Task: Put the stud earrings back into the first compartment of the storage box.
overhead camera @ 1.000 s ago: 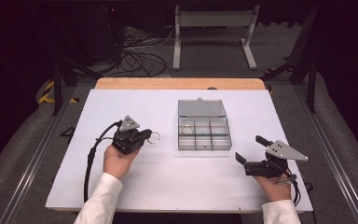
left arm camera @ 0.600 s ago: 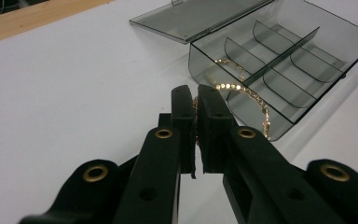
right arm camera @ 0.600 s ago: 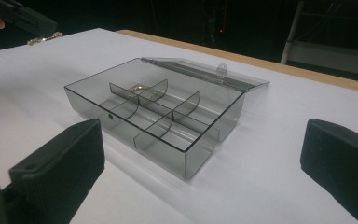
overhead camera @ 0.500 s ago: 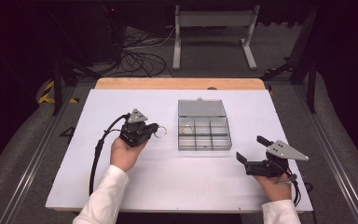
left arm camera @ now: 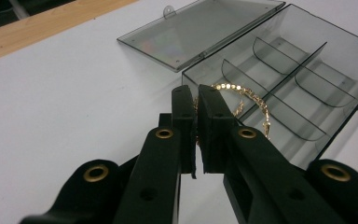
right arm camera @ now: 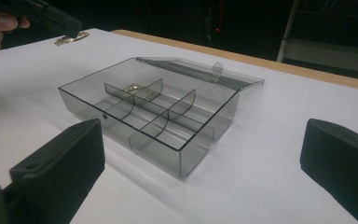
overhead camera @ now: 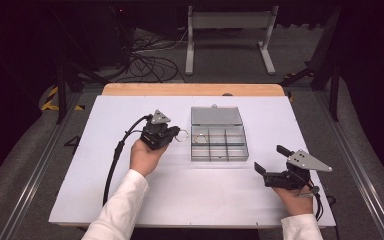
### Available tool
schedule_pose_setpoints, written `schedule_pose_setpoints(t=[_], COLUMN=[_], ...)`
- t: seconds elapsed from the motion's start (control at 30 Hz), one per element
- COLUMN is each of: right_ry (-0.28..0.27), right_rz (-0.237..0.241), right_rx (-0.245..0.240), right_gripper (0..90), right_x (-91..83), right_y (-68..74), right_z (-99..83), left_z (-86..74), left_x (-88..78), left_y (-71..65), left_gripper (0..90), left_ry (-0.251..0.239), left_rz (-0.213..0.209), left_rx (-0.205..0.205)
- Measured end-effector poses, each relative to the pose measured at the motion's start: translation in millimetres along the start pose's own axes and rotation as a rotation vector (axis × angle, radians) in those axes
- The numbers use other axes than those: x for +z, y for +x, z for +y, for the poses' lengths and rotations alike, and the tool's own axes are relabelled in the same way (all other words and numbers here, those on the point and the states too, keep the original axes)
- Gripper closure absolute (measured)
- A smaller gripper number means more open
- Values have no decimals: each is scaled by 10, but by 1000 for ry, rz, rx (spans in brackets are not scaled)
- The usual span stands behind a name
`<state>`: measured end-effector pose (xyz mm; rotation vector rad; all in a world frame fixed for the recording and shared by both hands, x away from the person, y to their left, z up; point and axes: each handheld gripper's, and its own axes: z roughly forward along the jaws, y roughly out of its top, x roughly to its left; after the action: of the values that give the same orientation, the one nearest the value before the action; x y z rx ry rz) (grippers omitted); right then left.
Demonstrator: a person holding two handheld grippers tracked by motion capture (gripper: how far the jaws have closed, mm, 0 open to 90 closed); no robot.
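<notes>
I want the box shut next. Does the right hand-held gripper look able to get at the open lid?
Probably yes: the right hand-held gripper is open and holds nothing, and bare table lies between it and the lid, which lies flat behind the box.

Glossy smoky plastic box; shiny gold chain

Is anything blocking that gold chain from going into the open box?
Nothing visible does. The left gripper holds the gold chain by the clear box; its lid lies open, flat behind.
</notes>
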<state>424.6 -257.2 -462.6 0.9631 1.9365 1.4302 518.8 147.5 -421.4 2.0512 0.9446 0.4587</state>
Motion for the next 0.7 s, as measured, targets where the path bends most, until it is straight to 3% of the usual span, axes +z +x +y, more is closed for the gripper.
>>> schedule_pose_setpoints(t=[0.3, 0.7], right_ry=[9, 16], right_rz=[-5, -15], right_rx=[5, 1], right_gripper=[3, 3], right_x=[6, 2], right_y=[-12, -28], right_z=[-6, -13], left_z=[177, 252], left_x=[164, 417], left_y=[-24, -129], left_gripper=[863, 863], left_ry=[14, 55], left_rz=[9, -7], left_rx=[33, 62])
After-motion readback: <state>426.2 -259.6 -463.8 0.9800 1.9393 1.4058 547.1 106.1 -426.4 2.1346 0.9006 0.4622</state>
